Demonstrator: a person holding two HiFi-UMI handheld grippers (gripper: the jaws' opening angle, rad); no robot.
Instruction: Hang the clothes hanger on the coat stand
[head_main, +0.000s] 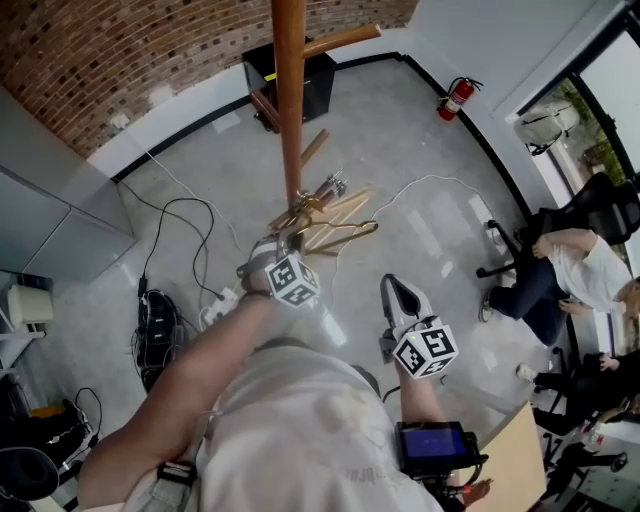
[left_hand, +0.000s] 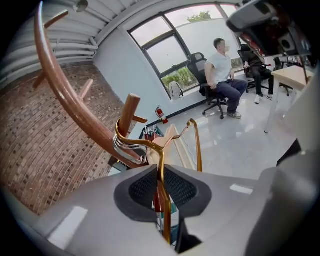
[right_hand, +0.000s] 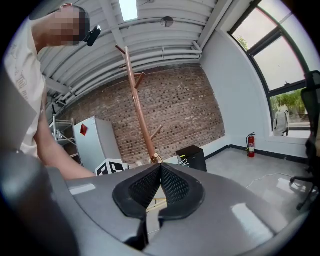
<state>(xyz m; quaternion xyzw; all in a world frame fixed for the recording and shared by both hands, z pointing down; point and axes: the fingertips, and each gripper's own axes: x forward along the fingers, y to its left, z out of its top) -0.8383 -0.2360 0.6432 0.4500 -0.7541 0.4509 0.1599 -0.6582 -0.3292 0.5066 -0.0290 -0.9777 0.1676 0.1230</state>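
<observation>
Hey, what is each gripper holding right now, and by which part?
The left gripper is shut on the clothes hanger, pinching the gold metal stem just below its hook. The right gripper is shut and holds nothing.

Brick wall (head_main: 150, 50) and black cabinet (head_main: 320, 85) ahead of the left gripper (head_main: 283, 242); fire extinguisher (head_main: 458, 97) and large windows (left_hand: 170, 55) to the right of the right gripper (head_main: 398, 292); glossy grey floor (head_main: 400, 130) beneath both.

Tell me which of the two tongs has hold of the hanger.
The left tongs: they clamp the thin gold metal clothes hanger beside the brown wooden coat stand. The right tongs are shut on nothing.
</observation>
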